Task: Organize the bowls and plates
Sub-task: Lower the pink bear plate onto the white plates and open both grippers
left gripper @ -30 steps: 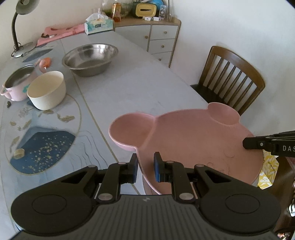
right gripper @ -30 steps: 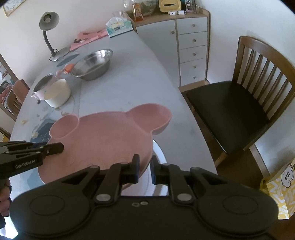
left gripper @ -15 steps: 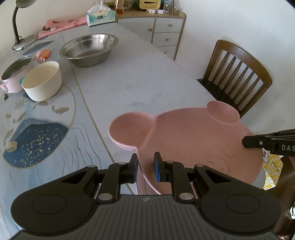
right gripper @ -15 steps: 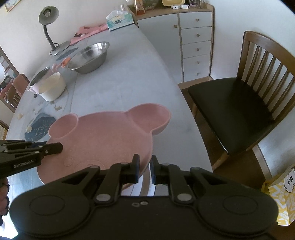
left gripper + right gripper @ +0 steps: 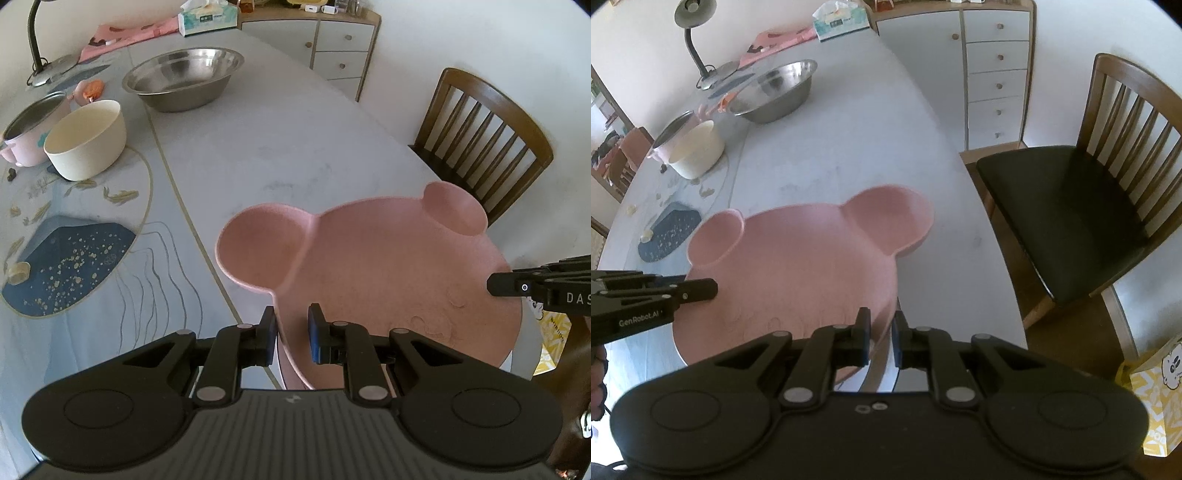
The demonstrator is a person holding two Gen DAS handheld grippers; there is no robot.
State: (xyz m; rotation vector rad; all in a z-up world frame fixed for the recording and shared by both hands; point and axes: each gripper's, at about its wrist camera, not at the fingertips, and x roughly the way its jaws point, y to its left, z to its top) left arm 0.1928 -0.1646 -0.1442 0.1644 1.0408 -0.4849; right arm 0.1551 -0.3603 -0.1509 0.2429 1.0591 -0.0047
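A pink bear-shaped plate with two round ear wells is held in the air over the near end of the table. My left gripper is shut on its near left rim. My right gripper is shut on its near right rim, and the plate also shows in the right wrist view. A cream bowl, a steel bowl and a pink pot stand on the far left of the table.
The grey table carries a round patterned mat, a desk lamp and a tissue box. A wooden chair stands to the right. White drawers stand behind it.
Both grippers have carried the plate forward over the table; the bowls now appear closer. Both grips are unchanged.
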